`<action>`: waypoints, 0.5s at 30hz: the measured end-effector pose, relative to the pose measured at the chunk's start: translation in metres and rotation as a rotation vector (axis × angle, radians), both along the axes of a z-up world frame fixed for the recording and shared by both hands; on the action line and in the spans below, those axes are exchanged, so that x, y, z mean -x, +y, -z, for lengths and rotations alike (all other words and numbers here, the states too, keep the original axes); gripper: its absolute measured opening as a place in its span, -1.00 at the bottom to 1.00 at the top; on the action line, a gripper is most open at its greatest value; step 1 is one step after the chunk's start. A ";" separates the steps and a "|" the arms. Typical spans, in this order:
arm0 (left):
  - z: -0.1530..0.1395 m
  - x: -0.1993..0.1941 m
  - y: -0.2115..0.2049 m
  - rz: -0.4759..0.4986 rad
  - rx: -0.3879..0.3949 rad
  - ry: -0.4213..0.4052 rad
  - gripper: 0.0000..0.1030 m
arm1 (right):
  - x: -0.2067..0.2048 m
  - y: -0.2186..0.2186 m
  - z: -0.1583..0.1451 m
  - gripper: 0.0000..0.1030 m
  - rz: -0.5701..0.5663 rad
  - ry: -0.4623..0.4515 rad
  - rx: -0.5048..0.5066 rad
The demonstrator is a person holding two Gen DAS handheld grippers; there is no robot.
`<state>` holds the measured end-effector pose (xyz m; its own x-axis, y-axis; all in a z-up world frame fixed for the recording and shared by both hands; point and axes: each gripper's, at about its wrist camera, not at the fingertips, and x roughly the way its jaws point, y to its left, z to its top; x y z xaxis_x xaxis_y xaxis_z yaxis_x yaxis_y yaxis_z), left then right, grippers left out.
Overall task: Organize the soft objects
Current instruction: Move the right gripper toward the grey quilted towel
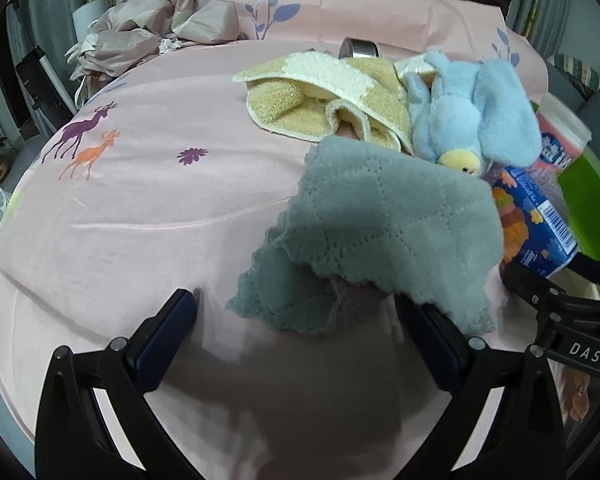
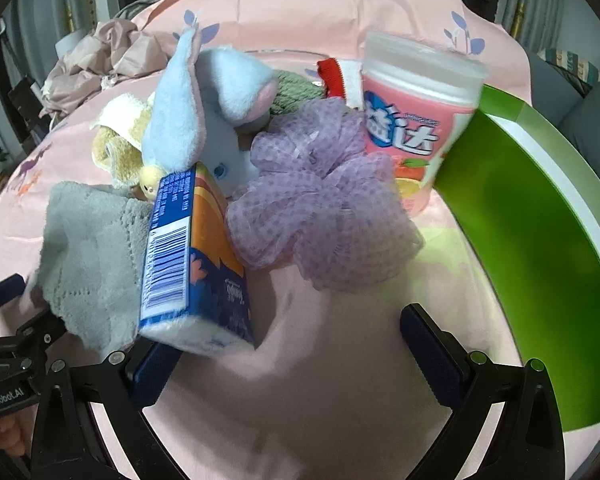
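Wide-spread left fingers point(image 1: 296, 328) by grey cloth point(image 1: 384, 236); right fingers point(image 2: 288, 344) likewise wide, purple loofah point(image 2: 324, 208) theirs alone.

Grey quilted cloth point(image 1: 384, 232), lilac dotted mesh puff point(image 2: 324, 200).

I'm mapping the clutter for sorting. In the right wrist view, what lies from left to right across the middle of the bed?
Grey cloth → blue tissue pack → purple mesh bath pouf → pink tub → green box.
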<state>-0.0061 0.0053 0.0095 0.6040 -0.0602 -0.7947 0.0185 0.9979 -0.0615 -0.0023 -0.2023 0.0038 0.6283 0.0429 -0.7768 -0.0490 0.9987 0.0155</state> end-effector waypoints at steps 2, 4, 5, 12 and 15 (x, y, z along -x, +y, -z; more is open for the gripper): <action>-0.006 0.003 0.003 0.000 0.028 -0.019 0.97 | 0.005 -0.002 -0.006 0.99 -0.002 -0.023 0.006; -0.013 0.007 0.005 -0.003 0.055 -0.045 0.97 | 0.011 -0.003 -0.012 0.99 -0.007 -0.052 0.011; -0.016 0.008 0.006 -0.006 0.066 -0.056 0.97 | 0.014 -0.004 -0.016 0.99 -0.012 -0.070 0.002; -0.029 0.015 0.011 -0.009 0.133 -0.097 0.95 | 0.022 -0.003 -0.031 0.99 -0.023 -0.136 -0.040; -0.033 0.017 0.012 -0.007 0.160 -0.112 0.90 | 0.026 -0.005 -0.034 0.99 -0.019 -0.151 -0.051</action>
